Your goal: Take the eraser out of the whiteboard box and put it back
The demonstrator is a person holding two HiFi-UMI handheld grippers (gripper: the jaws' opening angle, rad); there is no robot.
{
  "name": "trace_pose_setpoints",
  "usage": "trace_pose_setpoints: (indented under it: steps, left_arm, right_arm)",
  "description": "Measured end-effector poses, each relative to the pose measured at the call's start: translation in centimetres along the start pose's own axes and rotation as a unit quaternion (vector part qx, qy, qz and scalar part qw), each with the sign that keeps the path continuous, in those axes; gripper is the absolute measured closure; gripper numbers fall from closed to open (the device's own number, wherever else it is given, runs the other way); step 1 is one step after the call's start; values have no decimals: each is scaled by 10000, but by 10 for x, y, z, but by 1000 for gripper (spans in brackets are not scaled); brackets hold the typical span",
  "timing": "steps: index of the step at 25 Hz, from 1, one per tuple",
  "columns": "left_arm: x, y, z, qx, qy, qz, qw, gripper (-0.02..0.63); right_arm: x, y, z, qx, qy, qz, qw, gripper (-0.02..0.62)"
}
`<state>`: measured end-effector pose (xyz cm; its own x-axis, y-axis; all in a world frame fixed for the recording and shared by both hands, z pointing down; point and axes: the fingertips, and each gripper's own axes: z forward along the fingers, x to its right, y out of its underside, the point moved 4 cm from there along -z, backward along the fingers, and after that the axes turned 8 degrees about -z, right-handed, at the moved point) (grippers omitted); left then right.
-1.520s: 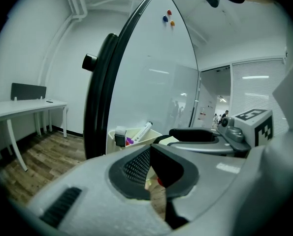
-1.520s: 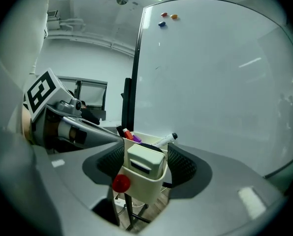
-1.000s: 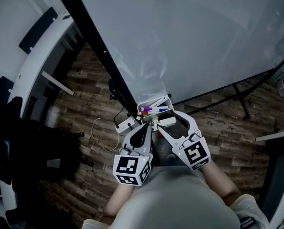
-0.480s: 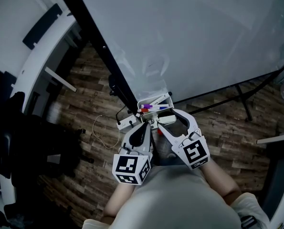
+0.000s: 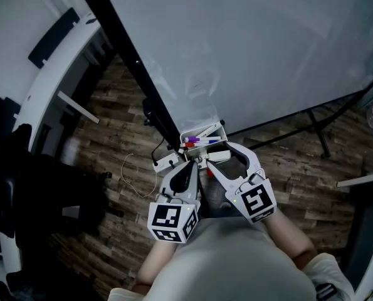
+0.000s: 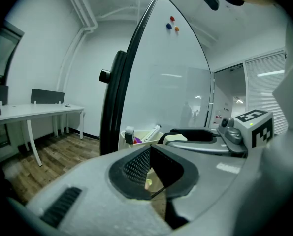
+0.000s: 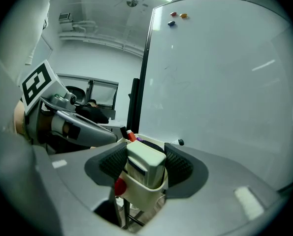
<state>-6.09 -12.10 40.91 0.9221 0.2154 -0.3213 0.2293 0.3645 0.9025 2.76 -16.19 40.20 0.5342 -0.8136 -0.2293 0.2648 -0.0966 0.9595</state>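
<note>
A small white box (image 5: 202, 144) hangs at the whiteboard's lower corner and holds several markers (image 5: 202, 142). The pale eraser (image 7: 145, 163) stands upright in the box's (image 7: 136, 193) near end; it also shows in the head view (image 5: 219, 157). My right gripper (image 7: 146, 162) straddles the eraser. Its jaws are closing, the pads close on both sides of the eraser, and I see no firm squeeze. My left gripper (image 5: 195, 165) is shut and empty, just left of the box's front. The left gripper view shows its pads (image 6: 139, 163) meeting below the box (image 6: 136, 135).
The big whiteboard (image 5: 249, 49) on a black frame fills the space ahead, with its stand legs (image 5: 318, 130) to the right. A white desk (image 5: 54, 61) runs along the left, and a thin cable (image 5: 133, 174) lies on the wooden floor. A red round piece (image 7: 120, 186) sits on the box's front.
Both grippers keep their places at the box. Only the head view has shifted a little.
</note>
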Motion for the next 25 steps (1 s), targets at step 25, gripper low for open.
trace_pose_setpoints:
  steps: [25]
  left_arm:
    - [14, -1, -9, -15, 349, 146, 9993, 603]
  right_arm:
    - [1, -51, -27, 627, 537, -497, 9953, 353]
